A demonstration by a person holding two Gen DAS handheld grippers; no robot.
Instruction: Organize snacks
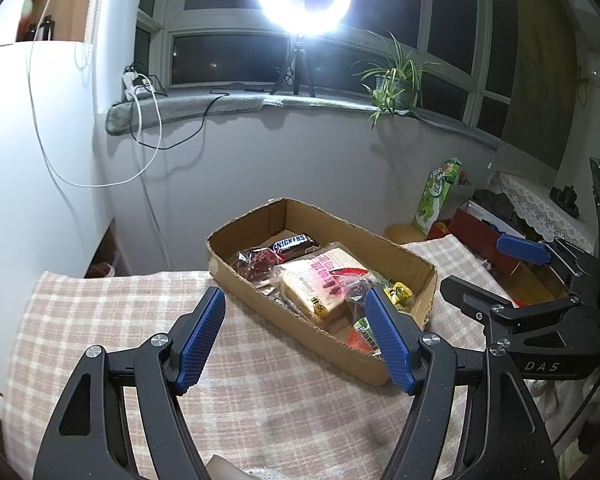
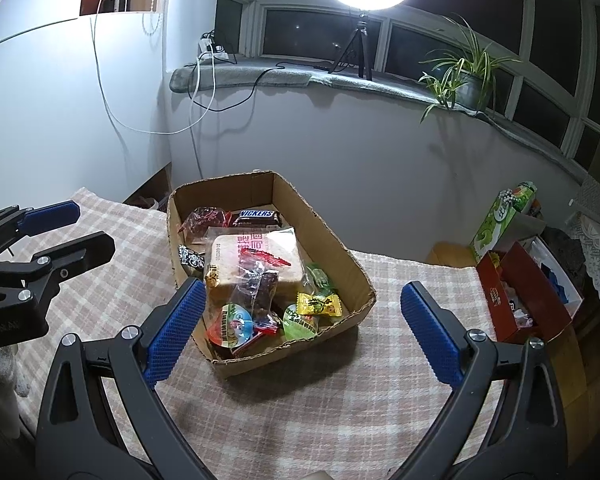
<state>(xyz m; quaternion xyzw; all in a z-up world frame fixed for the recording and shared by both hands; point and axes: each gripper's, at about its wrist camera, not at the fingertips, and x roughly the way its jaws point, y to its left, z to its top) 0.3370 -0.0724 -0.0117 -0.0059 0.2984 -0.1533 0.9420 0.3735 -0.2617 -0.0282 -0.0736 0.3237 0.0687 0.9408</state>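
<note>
- the left gripper (image 1: pixel 296 320) hangs over the checked cloth (image 1: pixel 112 320) with its blue pads spread wide and nothing between them; it sits just short of the near wall of the cardboard box (image 1: pixel 300 332).
- the right gripper (image 2: pixel 302 312) is also released and empty, its pads standing to either side of the box's near corner without touching it.
- the snacks are all in the box already: a bread pack (image 2: pixel 256 260) on top in the middle, a snickers bar (image 2: pixel 258 216) at the far end, a red wrapped sweet (image 2: pixel 204 220) beside it, and a yellow candy (image 2: pixel 318 304) and a jelly cup (image 2: pixel 232 326) at the near end.
- i see nothing loose on the cloth, so the job looks close to done, or what's left is tidying the pile.
- if the pile wants neatening, i'd go for the bread pack first: it lies across the smaller pieces and hides some.
- take it by its short sides, lightly, since it looks soft and the wrapper slippery.
- keep the other gripper by the box wall to steady it; the cardboard is light and would likely slide on the cloth.
- the red box (image 2: pixel 528 300) off to the right holds other things; i can't tell if it belongs to this job.
</note>
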